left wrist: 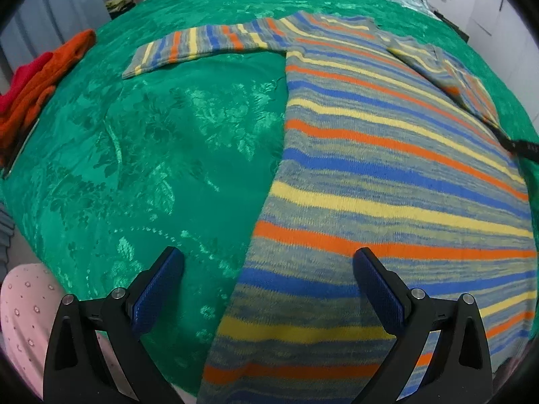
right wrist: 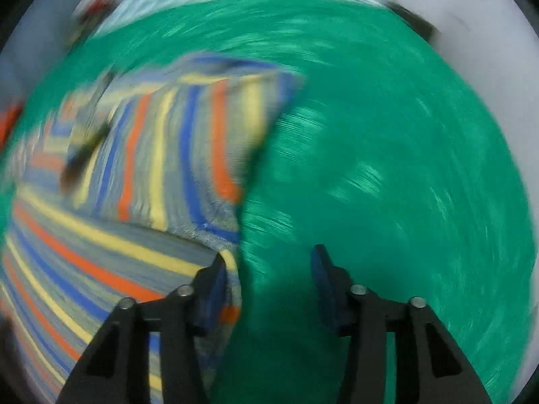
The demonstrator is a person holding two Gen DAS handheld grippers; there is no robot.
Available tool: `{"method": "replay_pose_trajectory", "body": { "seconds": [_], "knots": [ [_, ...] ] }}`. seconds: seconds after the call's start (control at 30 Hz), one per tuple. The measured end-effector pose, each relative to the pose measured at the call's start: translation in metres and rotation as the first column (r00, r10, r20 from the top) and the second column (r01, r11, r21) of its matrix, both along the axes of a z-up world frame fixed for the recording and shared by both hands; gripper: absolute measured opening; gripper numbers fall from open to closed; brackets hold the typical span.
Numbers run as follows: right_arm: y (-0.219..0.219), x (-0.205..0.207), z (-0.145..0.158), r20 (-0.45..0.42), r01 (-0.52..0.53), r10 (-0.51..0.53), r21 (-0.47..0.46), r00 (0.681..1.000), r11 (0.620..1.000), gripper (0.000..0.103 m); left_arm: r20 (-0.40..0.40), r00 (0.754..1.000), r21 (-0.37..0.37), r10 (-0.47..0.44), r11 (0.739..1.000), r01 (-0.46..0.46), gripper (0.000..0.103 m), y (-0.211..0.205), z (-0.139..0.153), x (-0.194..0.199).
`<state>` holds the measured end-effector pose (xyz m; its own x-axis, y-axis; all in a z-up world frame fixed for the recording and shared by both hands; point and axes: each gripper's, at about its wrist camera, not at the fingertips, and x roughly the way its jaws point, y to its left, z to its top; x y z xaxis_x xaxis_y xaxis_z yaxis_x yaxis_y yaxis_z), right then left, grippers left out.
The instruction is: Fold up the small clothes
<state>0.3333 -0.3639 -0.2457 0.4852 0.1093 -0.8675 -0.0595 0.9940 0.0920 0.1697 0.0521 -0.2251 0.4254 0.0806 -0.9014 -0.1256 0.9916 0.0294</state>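
I see the striped sweater (left wrist: 387,181) spread flat on the green bedspread (left wrist: 151,155), which I take as my landmark. One sleeve (left wrist: 209,42) lies straight out across the bedspread toward its far left side. The other sleeve (right wrist: 188,148) is folded in over the sweater's body, near the bedspread's right half.

My left gripper (left wrist: 267,286) hangs over the sweater's near left edge, jaws wide apart, one finger above bare bedspread, the other above the stripes; nothing between them is gripped.

My right gripper (right wrist: 267,276) is at the sweater's right edge. Jaws apart, not clamped; the hem edge sits just beside the left finger. This view is heavily blurred.

An orange-red cloth pile (left wrist: 37,77) sits at the bedspread's far left border.
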Motion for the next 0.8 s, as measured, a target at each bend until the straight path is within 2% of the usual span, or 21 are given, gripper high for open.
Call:
{"method": "replay_pose_trajectory", "body": {
  "seconds": [0.07, 0.17, 0.27, 0.33, 0.4, 0.47, 0.5, 0.53, 0.57, 0.6, 0.63, 0.67, 0.7, 0.77, 0.8],
  "knots": [
    [-0.002, -0.010, 0.001, 0.012, -0.056, 0.056, -0.013, 0.998, 0.998, 0.057, -0.006, 1.000, -0.001, 0.000, 1.000, 0.000, 0.102, 0.000, -0.001, 0.001],
    [-0.001, -0.014, 0.011, -0.044, -0.132, 0.131, -0.020, 0.990, 0.991, 0.059, -0.005, 1.000, 0.007, -0.008, 1.000, 0.008, 0.102, -0.001, -0.001, 0.003],
    [-0.015, -0.015, 0.040, -0.025, -0.154, 0.154, 0.003, 0.988, 0.988, 0.060, -0.001, 1.000, 0.005, -0.007, 1.000, 0.007, 0.102, -0.001, -0.001, 0.002],
    [-0.017, 0.005, 0.056, 0.010, -0.155, 0.155, 0.043, 0.988, 0.987, 0.060, -0.002, 1.000, 0.006, -0.008, 1.000, 0.008, 0.102, -0.002, -0.001, 0.004],
    [-0.015, 0.031, 0.062, 0.005, -0.121, 0.121, 0.111, 0.993, 0.986, 0.060, -0.004, 1.000, 0.009, -0.008, 1.000, 0.008, 0.102, -0.003, -0.002, 0.006],
    [-0.012, 0.067, 0.054, -0.030, -0.070, 0.078, 0.216, 0.996, 0.974, 0.060, -0.001, 1.000, 0.008, -0.005, 1.000, 0.005, 0.102, -0.003, -0.002, 0.005],
    [-0.008, 0.078, 0.049, -0.043, -0.041, 0.052, 0.233, 0.998, 0.972, 0.060, 0.000, 1.000, 0.009, -0.004, 1.000, 0.004, 0.102, -0.003, -0.002, 0.005],
    [-0.006, 0.092, 0.039, -0.065, -0.019, 0.038, 0.266, 0.997, 0.964, 0.057, -0.001, 1.000, 0.010, -0.005, 1.000, 0.005, 0.102, -0.003, -0.002, 0.005],
    [-0.003, 0.103, 0.027, -0.097, -0.009, 0.038, 0.282, 0.995, 0.959, 0.025, -0.001, 1.000, 0.009, -0.004, 1.000, 0.004, 0.102, -0.003, -0.002, 0.005],
    [0.000, 0.108, 0.020, -0.114, 0.004, 0.023, 0.234, 0.993, 0.972, 0.005, -0.001, 1.000, 0.007, -0.001, 1.000, 0.001, 0.102, -0.002, -0.001, 0.005],
    [-0.003, 0.108, 0.018, -0.091, 0.032, -0.018, 0.157, 0.996, 0.987, 0.003, 0.000, 1.000, 0.004, 0.002, 1.000, -0.002, 0.102, -0.001, -0.001, 0.004],
    [-0.012, 0.107, 0.018, -0.074, 0.068, -0.059, 0.126, 0.995, 0.990, 0.003, 0.001, 1.000, 0.001, 0.005, 1.000, -0.005, 0.102, -0.001, -0.001, 0.003],
    [-0.025, 0.105, 0.012, -0.084, 0.119, -0.110, 0.115, 0.990, 0.986, 0.003, 0.001, 1.000, 0.003, 0.004, 1.000, -0.004, 0.102, -0.001, -0.001, 0.003],
    [-0.033, 0.105, 0.003, -0.119, 0.149, -0.135, 0.123, 0.984, 0.981, 0.004, -0.001, 1.000, 0.011, -0.003, 1.000, 0.003, 0.102, -0.002, -0.002, 0.005],
    [-0.032, 0.103, 0.006, -0.119, 0.140, -0.127, 0.108, 0.985, 0.984, 0.009, -0.003, 1.000, 0.015, -0.008, 1.000, 0.008, 0.102, -0.003, -0.003, 0.006]
  ]
}}
